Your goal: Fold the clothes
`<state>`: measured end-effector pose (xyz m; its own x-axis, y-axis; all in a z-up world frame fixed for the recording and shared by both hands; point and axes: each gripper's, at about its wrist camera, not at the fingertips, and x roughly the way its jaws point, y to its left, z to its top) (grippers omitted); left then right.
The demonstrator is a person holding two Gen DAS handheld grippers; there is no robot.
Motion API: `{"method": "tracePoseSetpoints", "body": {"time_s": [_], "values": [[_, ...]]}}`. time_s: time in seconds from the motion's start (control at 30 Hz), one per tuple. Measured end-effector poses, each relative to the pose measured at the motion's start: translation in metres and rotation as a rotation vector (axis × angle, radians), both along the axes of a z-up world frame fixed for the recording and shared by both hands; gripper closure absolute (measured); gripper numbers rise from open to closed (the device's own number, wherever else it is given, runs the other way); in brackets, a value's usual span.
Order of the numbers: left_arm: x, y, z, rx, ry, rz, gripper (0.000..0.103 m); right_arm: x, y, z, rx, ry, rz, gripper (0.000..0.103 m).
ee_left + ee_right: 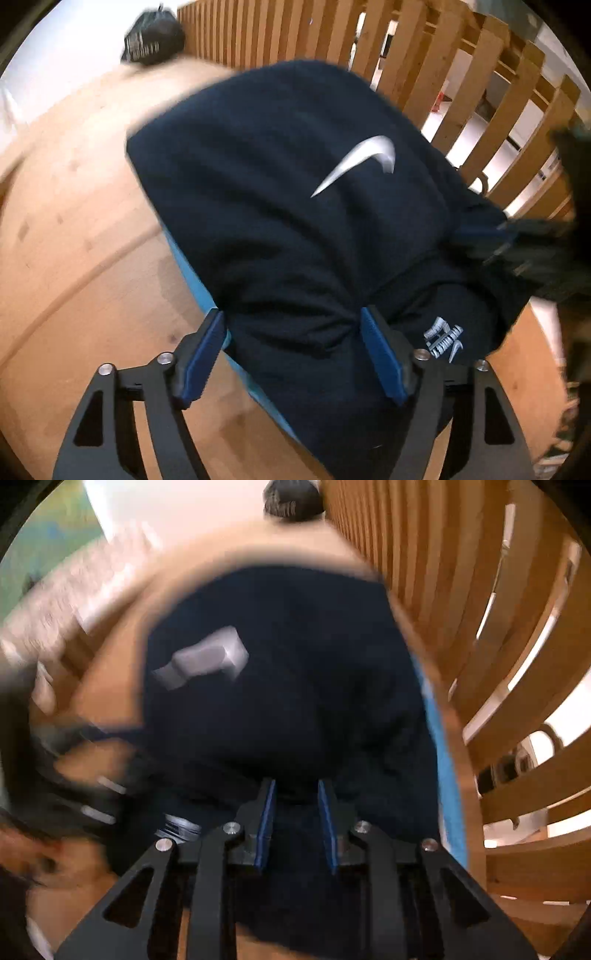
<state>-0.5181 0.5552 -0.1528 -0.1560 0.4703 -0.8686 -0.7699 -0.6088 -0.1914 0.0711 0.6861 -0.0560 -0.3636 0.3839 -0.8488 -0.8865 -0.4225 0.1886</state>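
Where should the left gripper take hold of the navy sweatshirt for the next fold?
Probably the bunched near edge of the navy sweatshirt, between the left gripper's spread jaws. The cloth gathers into a raised ridge there, thick enough to pinch. Come down from above on the near side, since elsewhere it lies flat on the wooden table.

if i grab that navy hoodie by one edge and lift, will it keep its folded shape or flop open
Likely flop: the navy hoodie is soft cloth, creased and bunched near the left tool. It probably drapes rather than holds shape. It looks thick, so fairly heavy for cloth. It may slide on the smooth wooden table.
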Motion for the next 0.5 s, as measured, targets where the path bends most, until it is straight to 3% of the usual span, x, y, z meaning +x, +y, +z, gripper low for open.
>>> {"method": "tracePoseSetpoints", "body": {"time_s": [0.07,0.23,0.3,0.33,0.4,0.5], "values": [[0.0,-0.007,-0.004,0.009,-0.054,-0.007,0.028,0.0,-0.012,-0.002,0.016,0.013,-0.004,0.079],[0.03,-0.029,-0.002,-0.044,-0.041,-0.088,0.027,-0.016,-0.054,0.008,-0.056,-0.078,0.111,0.079],[0.04,-0.037,0.009,-0.063,-0.045,-0.111,0.033,-0.021,-0.068,0.024,-0.057,-0.092,0.144,0.079],[0.041,-0.039,0.02,-0.043,-0.031,-0.107,0.039,-0.022,-0.074,0.036,-0.029,-0.088,0.15,0.079],[0.041,-0.041,0.046,0.016,0.011,-0.092,0.039,-0.025,-0.074,0.067,0.104,-0.049,0.137,0.079],[0.026,-0.025,0.083,0.118,0.116,-0.007,0.039,-0.03,-0.043,0.095,0.178,0.074,0.068,0.08]]}}
